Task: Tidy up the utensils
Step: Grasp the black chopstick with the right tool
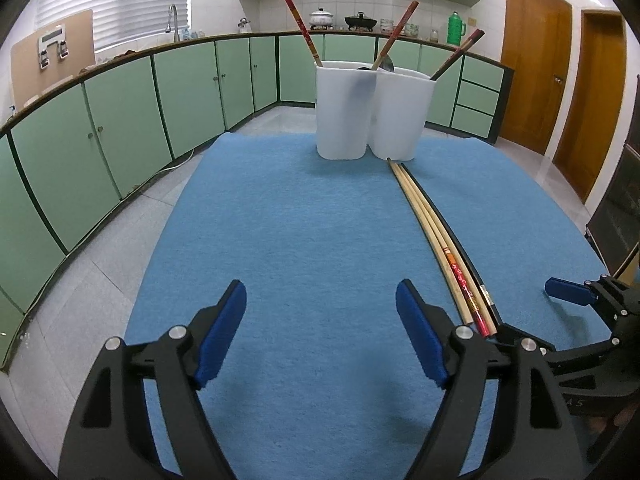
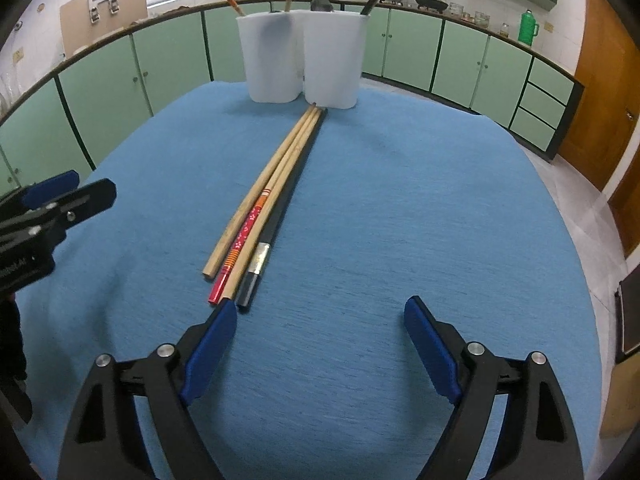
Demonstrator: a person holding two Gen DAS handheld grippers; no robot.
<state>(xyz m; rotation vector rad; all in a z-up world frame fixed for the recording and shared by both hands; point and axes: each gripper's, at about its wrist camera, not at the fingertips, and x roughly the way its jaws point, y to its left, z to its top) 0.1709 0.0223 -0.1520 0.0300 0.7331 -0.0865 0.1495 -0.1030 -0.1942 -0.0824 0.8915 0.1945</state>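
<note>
At the far edge of the blue surface [image 2: 400,200] the white holder [image 2: 302,60] already has several chopsticks standing in it, while four loose chopsticks [image 2: 268,208] lie bundled before it, both the left gripper [image 1: 320,308] and right gripper [image 2: 320,320] spread open and empty.

Four chopsticks [image 2: 272,208] lie side by side in a tight bundle on the blue-covered desk [image 2: 400,220], running from near to far: two plain bamboo ones, one with a red flower-patterned near end, and a black one with a silver band. Their far tips almost touch the white holder [image 2: 300,60], a translucent lobed container standing upright at the far edge, with more chopsticks [image 1: 300,28] leaning out of its compartments
</note>
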